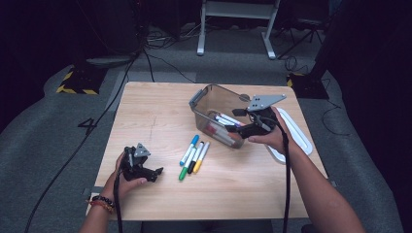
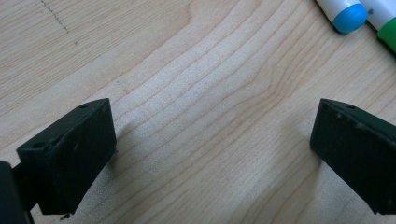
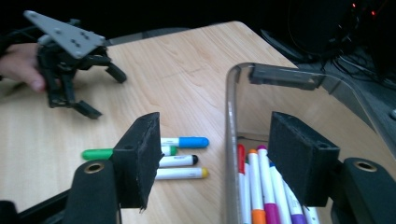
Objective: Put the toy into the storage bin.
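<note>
Several markers lie side by side on the wooden table (image 1: 145, 116): a blue-capped marker (image 1: 190, 148), a green one (image 1: 185, 167), a black one (image 1: 196, 159) and a yellow one (image 1: 201, 158). My left gripper (image 1: 156, 172) rests low on the table to their left, open, with bare wood between its jaws (image 2: 212, 140). The blue cap (image 2: 348, 14) and the green cap (image 2: 387, 37) lie just beyond it. My right gripper (image 1: 236, 121) is open and empty at the near wall of a clear bin (image 1: 201, 102), straddling that wall (image 3: 212, 158). More markers (image 3: 259, 186) lie inside the bin.
The bin's white lid (image 1: 296, 131) lies flat behind my right hand, near the table's right edge. The bin tilts toward my right gripper. Dark floor, cables and a desk frame (image 1: 238, 24) lie beyond the table.
</note>
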`<state>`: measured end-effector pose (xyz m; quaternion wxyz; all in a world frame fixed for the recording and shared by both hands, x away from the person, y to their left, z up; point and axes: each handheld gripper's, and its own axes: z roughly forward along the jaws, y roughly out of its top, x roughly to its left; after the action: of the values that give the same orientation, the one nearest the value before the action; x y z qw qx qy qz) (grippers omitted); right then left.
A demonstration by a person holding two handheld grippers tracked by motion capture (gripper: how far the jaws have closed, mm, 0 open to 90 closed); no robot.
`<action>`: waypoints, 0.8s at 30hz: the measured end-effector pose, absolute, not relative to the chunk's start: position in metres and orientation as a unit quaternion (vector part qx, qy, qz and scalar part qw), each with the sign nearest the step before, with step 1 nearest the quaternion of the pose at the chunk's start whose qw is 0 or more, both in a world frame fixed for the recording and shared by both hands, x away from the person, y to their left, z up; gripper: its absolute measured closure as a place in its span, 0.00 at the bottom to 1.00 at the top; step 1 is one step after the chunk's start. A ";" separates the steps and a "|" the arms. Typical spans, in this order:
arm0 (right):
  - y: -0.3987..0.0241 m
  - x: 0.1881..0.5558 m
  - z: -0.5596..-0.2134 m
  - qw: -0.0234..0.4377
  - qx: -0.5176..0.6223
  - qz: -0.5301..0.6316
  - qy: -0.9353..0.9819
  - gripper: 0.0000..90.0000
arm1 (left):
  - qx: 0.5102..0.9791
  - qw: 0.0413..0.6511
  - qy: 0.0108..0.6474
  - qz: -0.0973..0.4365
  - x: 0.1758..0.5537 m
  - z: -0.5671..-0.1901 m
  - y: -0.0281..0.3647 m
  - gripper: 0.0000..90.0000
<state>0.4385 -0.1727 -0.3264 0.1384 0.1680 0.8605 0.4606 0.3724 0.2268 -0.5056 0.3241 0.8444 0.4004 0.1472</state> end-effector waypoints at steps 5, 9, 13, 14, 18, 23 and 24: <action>-0.174 0.418 -0.330 0.125 0.143 0.476 0.859 0.37 | 0.846 0.323 0.397 0.148 0.373 -0.505 0.227 0.01; -0.167 0.404 -0.338 0.111 0.118 0.477 0.864 0.36 | 0.846 0.323 0.397 0.148 0.373 -0.505 0.227 0.01; -0.157 0.391 -0.351 0.099 0.094 0.469 0.873 0.35 | 0.846 0.323 0.398 0.147 0.373 -0.505 0.227 0.01; -0.153 0.389 -0.356 0.093 0.089 0.466 0.875 0.35 | 0.846 0.323 0.398 0.147 0.373 -0.505 0.227 0.01; -0.137 0.383 -0.382 0.073 0.065 0.443 0.891 0.36 | 0.846 0.323 0.397 0.148 0.373 -0.505 0.227 0.01; -0.115 0.389 -0.421 0.045 0.054 0.415 0.907 0.36 | 0.846 0.323 0.398 0.148 0.373 -0.505 0.227 0.01; -0.112 0.391 -0.426 0.043 0.053 0.410 0.909 0.36 | 0.846 0.323 0.398 0.147 0.373 -0.505 0.227 0.01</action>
<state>0.3905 -0.1124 -0.4261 0.0426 0.0527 0.9094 0.4105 0.3729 0.2270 -0.5055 0.3230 0.8460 0.3978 0.1472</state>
